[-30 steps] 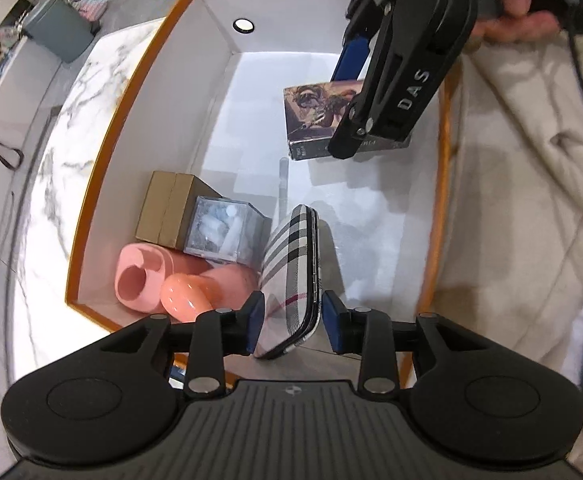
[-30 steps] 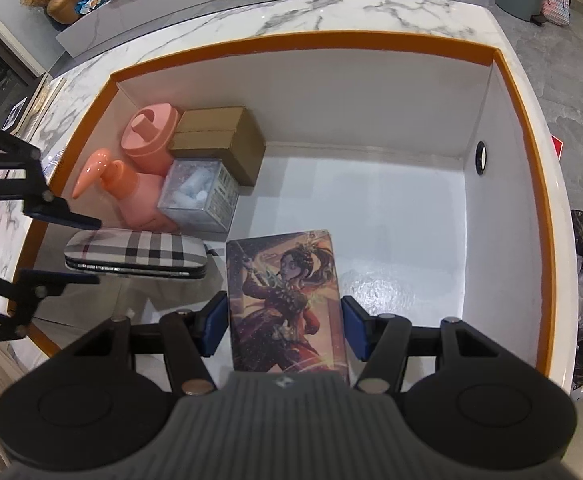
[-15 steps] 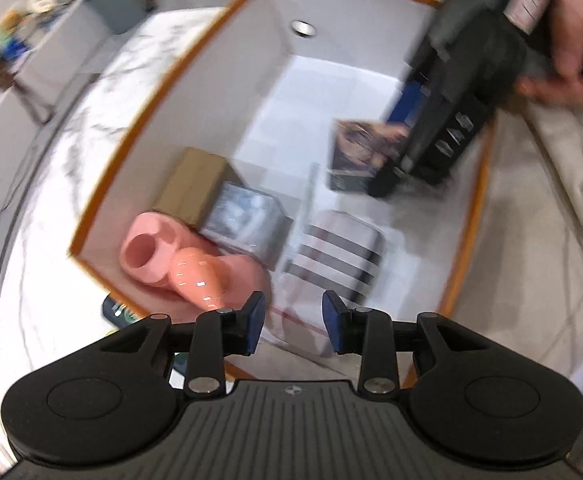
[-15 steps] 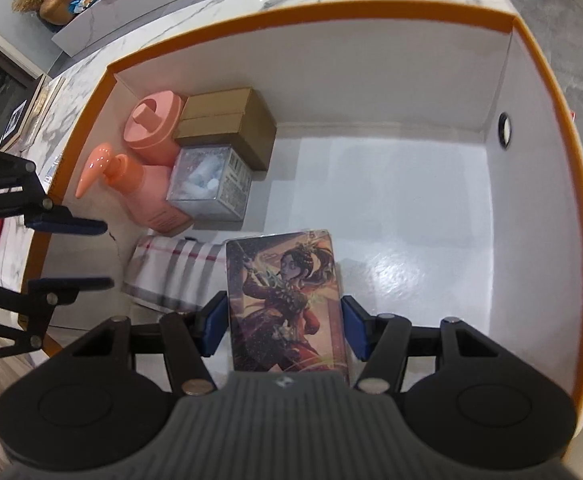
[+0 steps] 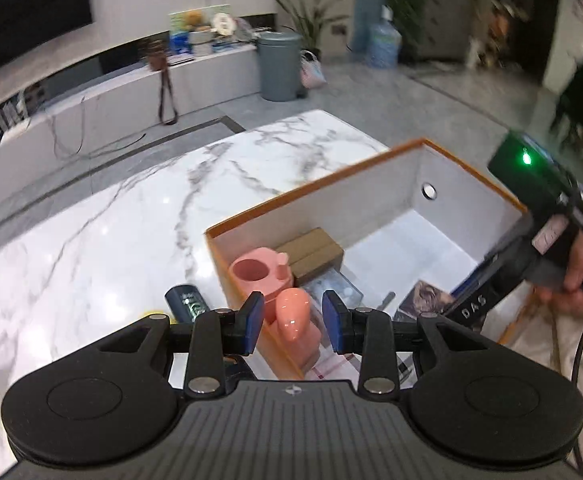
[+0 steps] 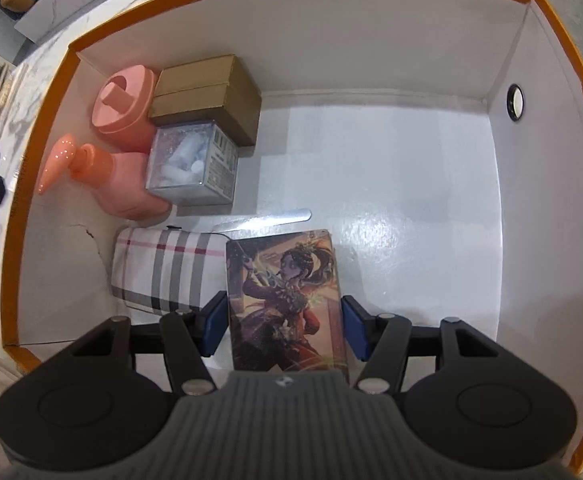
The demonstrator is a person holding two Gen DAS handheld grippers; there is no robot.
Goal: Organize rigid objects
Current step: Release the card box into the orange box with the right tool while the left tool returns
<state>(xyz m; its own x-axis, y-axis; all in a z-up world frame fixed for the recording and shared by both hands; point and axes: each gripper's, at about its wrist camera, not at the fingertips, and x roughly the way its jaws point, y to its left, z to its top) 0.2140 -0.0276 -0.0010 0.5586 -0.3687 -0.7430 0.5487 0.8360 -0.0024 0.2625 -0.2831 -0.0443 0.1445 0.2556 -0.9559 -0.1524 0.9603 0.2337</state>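
Illustrated card pack (image 6: 287,292), clamped by its long edges between the right gripper's (image 6: 285,326) fingers, low inside the orange-rimmed bin (image 6: 371,52). Going left to right: left gripper (image 5: 291,320) just outside the bin's left wall, fingers apart on nothing; pink dispenser (image 6: 119,184) tucked in the bin's far-left corner; plaid case (image 6: 163,268) flat beside the pack. Probably keeping the bin's right half free.

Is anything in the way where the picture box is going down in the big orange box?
Mostly no. The picture box, held by the right gripper, hangs over bare white floor of the orange box. Only the checked case lies close on its left, and a thin metal strip just beyond it.
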